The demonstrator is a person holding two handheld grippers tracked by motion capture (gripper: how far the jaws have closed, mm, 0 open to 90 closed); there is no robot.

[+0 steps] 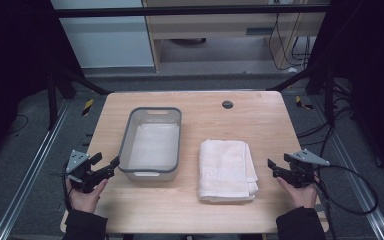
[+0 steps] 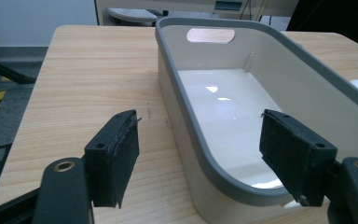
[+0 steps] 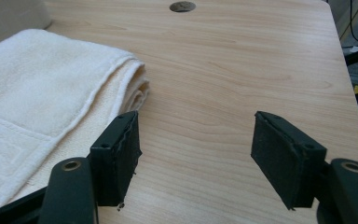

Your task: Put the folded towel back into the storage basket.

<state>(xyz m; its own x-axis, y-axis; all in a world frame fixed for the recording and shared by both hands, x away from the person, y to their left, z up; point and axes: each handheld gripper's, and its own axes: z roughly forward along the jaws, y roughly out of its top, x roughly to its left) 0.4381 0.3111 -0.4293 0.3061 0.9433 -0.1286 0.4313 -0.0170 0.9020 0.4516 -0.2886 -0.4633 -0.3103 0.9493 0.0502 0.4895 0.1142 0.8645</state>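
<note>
A grey-rimmed beige plastic basket (image 1: 151, 142) stands empty at the table's centre left; its near left corner (image 2: 214, 172) lies between the jaws in the left gripper view. A folded white towel (image 1: 226, 170) lies to the basket's right, and it also shows as the towel (image 3: 42, 98) at the left of the right gripper view. My left gripper (image 1: 107, 166) is open just left of the basket's near corner, holding nothing. My right gripper (image 1: 274, 166) is open over bare wood, a short way right of the towel.
The wooden table (image 1: 260, 125) has a round cable hole (image 1: 227, 104) at the back. Cables trail off the right side. Metal frame rails and dark floor surround the table, and a cabinet stands beyond it.
</note>
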